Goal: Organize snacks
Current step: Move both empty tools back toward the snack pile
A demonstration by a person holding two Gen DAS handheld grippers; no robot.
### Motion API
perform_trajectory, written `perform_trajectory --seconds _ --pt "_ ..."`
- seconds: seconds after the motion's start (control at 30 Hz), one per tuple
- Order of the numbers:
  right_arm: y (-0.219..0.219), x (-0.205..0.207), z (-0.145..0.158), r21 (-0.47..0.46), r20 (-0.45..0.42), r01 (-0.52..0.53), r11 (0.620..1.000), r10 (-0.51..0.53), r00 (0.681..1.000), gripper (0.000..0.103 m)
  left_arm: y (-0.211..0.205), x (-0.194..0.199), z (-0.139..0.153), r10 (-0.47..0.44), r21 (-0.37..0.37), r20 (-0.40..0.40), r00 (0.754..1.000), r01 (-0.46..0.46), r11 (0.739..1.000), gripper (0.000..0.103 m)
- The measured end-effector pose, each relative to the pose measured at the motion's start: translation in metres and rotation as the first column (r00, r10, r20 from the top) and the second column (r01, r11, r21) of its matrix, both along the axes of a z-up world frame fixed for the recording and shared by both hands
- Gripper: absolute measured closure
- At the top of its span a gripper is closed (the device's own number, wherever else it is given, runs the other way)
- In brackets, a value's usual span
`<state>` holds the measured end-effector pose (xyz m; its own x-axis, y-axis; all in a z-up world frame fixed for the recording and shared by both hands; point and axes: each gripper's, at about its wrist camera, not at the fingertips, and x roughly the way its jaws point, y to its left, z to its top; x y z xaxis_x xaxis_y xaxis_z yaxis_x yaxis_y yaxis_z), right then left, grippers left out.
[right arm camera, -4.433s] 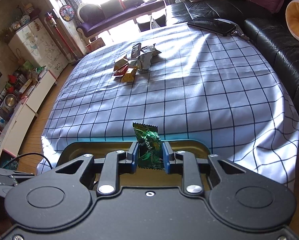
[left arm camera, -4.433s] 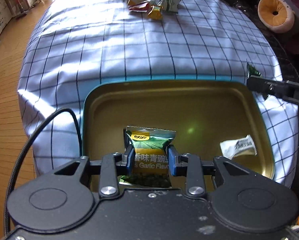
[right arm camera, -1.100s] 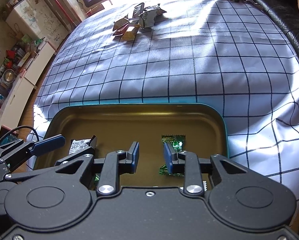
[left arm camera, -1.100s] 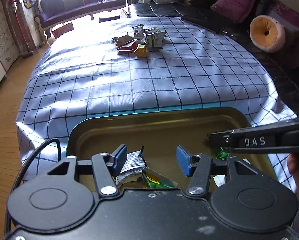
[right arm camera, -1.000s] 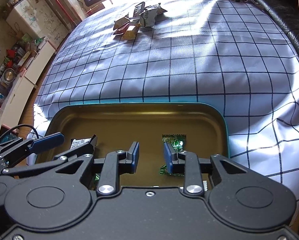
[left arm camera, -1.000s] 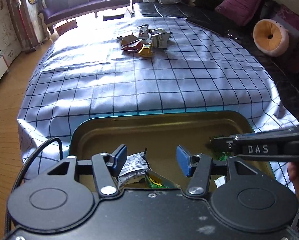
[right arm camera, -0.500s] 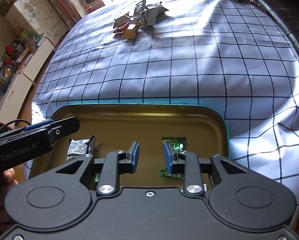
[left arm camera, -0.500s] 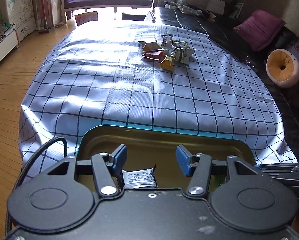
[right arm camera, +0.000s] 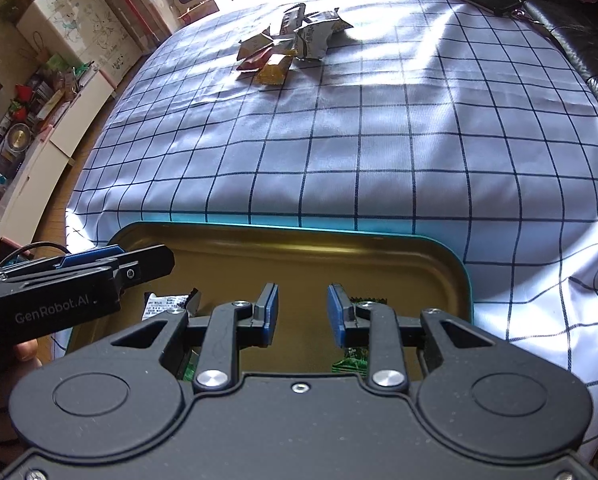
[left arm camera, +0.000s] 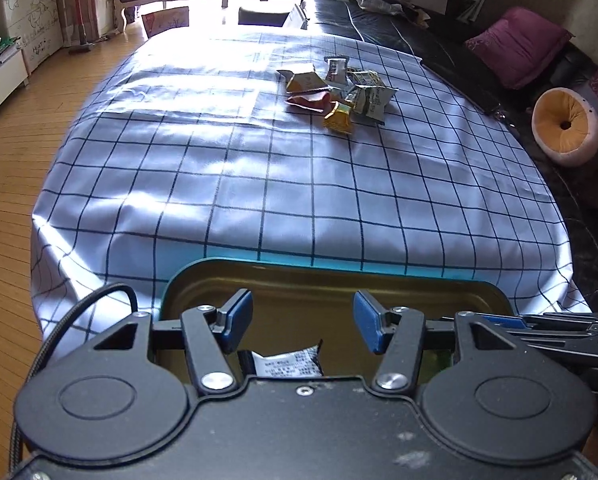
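Observation:
A gold tray with a teal rim (left arm camera: 331,280) (right arm camera: 299,256) lies at the near edge of the checked tablecloth. In it are a white snack packet (left arm camera: 287,363) (right arm camera: 167,304) and a green packet (right arm camera: 355,360), both partly hidden behind gripper bodies. My left gripper (left arm camera: 303,322) hangs open and empty above the tray's near part. My right gripper (right arm camera: 302,312) is open over the tray, nothing between its fingers; the green packet lies just under its right finger. A pile of several snack packets (left arm camera: 339,92) (right arm camera: 291,48) sits far across the table.
The left gripper's side (right arm camera: 75,284) and a hand show at the left of the right wrist view. The right gripper's fingers (left arm camera: 547,328) cross the tray's right side. A black sofa (left arm camera: 419,36) with cushions (left arm camera: 519,46) borders the far right; wooden floor (left arm camera: 3,200) lies to the left.
The left gripper has drawn back and rolled, so more table and less tray shows. Both grippers earlier let go of green packets into the tray. The right gripper has kept still.

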<state>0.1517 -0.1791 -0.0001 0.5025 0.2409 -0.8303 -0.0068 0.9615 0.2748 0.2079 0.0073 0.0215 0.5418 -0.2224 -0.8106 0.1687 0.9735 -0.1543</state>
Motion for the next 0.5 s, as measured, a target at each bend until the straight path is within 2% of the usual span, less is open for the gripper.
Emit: perform_trajectory --seconds 0.2,0.5 --pt "-0.002 0.012 0.007 -0.016 0.024 -0.006 1.0 0.006 1.0 0.063 0.003 0.019 0.003 0.002 0.012 0.006 1.0 -0.002 1.0 0.046" --pt "-0.014 0.043 0.017 0.013 0.061 0.015 1.0 -0.015 0.998 0.063 -0.002 0.061 0.016 -0.034 0.036 0.029 0.999 0.033 0.999 0.046"
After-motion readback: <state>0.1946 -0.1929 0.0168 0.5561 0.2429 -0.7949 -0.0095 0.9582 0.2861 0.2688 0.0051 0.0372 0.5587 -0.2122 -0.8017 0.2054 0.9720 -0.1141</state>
